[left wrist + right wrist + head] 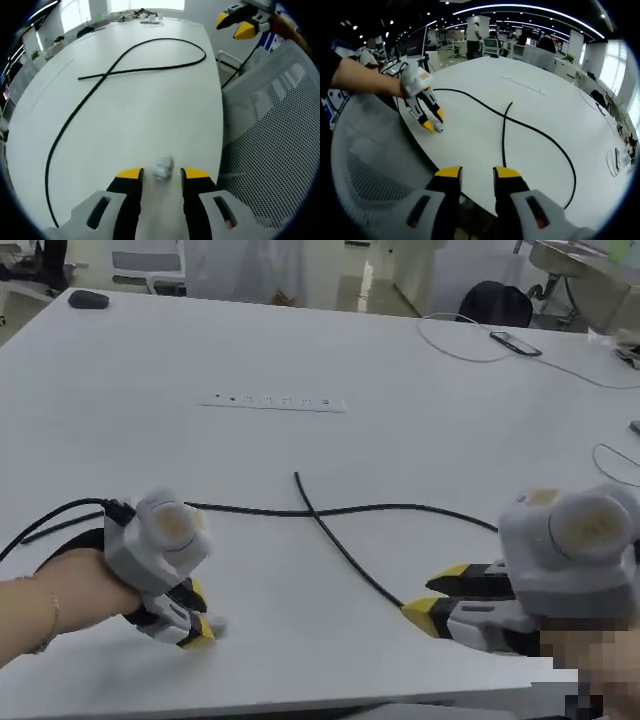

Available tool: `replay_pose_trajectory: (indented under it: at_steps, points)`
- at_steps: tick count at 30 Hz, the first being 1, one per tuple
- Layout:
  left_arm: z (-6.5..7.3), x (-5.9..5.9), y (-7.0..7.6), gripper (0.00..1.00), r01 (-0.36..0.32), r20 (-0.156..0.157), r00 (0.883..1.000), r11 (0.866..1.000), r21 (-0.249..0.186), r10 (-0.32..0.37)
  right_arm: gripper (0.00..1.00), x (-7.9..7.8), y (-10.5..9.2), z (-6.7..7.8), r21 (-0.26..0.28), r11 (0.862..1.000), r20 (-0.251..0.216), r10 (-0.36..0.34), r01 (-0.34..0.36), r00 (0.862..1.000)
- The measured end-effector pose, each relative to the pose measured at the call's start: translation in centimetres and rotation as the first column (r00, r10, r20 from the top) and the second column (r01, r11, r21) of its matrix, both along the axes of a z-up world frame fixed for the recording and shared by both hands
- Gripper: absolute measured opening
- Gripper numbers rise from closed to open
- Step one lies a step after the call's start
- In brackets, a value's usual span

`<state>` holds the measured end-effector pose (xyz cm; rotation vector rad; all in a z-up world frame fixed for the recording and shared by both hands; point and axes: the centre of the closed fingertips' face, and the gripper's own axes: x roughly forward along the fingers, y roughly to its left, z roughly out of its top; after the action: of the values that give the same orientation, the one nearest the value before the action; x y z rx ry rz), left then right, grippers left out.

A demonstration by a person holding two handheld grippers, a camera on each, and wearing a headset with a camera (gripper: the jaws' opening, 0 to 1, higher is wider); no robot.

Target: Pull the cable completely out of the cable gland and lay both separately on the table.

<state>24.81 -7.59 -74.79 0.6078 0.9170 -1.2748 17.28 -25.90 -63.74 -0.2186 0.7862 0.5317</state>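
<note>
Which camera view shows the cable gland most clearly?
The left gripper view. There the cable gland lies close and central, between the fingers of the left gripper. In the head view it is a small pale blur at that gripper's tips. In the right gripper view it is a tiny pale dot.

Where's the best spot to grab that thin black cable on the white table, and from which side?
Probably the straight stretch of the thin black cable just behind its near end, from above, right tongs open across it. It lies flat there, clear of where it crosses itself.
</note>
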Motion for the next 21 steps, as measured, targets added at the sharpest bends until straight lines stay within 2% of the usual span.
replay_pose_trajectory:
  at_steps: [3, 5, 7, 9, 11, 13, 15, 16, 17, 18, 19, 21]
  points:
    - [2.2, 0.0, 1.1, 0.39, -0.018, 0.006, 1.0, 1.0, -0.021, 0.018, 0.28, 0.1, 0.4, 0.1, 0.032, 0.999, -0.014, 0.005, -0.004, 1.0]
    - [3.7, -0.2, 1.9, 0.4, -0.05, -0.003, 0.999, 0.998, -0.048, 0.05, 0.28, 0.1, 1.0, -0.1, 0.053, 0.998, -0.035, 0.018, -0.016, 0.999]
    - [6.1, -0.9, 3.5, 0.43, -0.117, -0.044, 0.993, 0.99, -0.081, 0.113, 0.29, 0.0, 1.3, -0.4, 0.053, 0.998, -0.056, 0.032, -0.029, 0.998]
    - [7.6, -1.8, 4.9, 0.46, -0.175, -0.094, 0.982, 0.98, -0.09, 0.166, 0.3, 0.0, 1.7, -0.4, 0.044, 0.998, -0.071, 0.048, -0.045, 0.996]
    - [10.0, -2.9, 6.0, 0.47, -0.212, -0.119, 0.973, 0.967, -0.143, 0.196, 0.31, -0.1, 2.4, -0.3, 0.05, 0.997, -0.084, 0.071, -0.067, 0.994]
    - [12.1, -3.7, 7.2, 0.48, -0.268, -0.138, 0.96, 0.944, -0.194, 0.244, 0.33, -0.6, 3.2, -0.3, 0.069, 0.994, -0.114, 0.098, -0.09, 0.989]
    - [13.8, -4.3, 8.6, 0.5, -0.307, -0.126, 0.951, 0.918, -0.249, 0.284, 0.36, -1.6, 4.0, -0.6, 0.068, 0.989, -0.16, 0.143, -0.134, 0.977]
    - [14.3, -4.6, 9.1, 0.51, -0.328, -0.124, 0.944, 0.905, -0.271, 0.305, 0.37, -1.8, 4.5, -0.5, 0.081, 0.988, -0.157, 0.145, -0.133, 0.977]
    - [14.9, -4.9, 10.1, 0.52, -0.363, -0.116, 0.932, 0.884, -0.295, 0.345, 0.37, -2.0, 4.9, -0.4, 0.1, 0.986, -0.16, 0.151, -0.136, 0.975]
    - [15.0, -4.9, 10.9, 0.51, -0.391, -0.096, 0.92, 0.867, -0.308, 0.38, 0.37, -2.4, 5.6, -0.2, 0.127, 0.982, -0.169, 0.158, -0.138, 0.973]
    - [14.9, -5.1, 12.3, 0.51, -0.435, -0.074, 0.898, 0.847, -0.306, 0.434, 0.37, -2.6, 5.9, -0.2, 0.136, 0.982, -0.175, 0.157, -0.134, 0.972]
    - [14.8, -5.3, 14.0, 0.51, -0.478, -0.034, 0.869, 0.822, -0.308, 0.493, 0.37, -3.1, 6.4, -0.2, 0.141, 0.982, -0.188, 0.153, -0.128, 0.97]
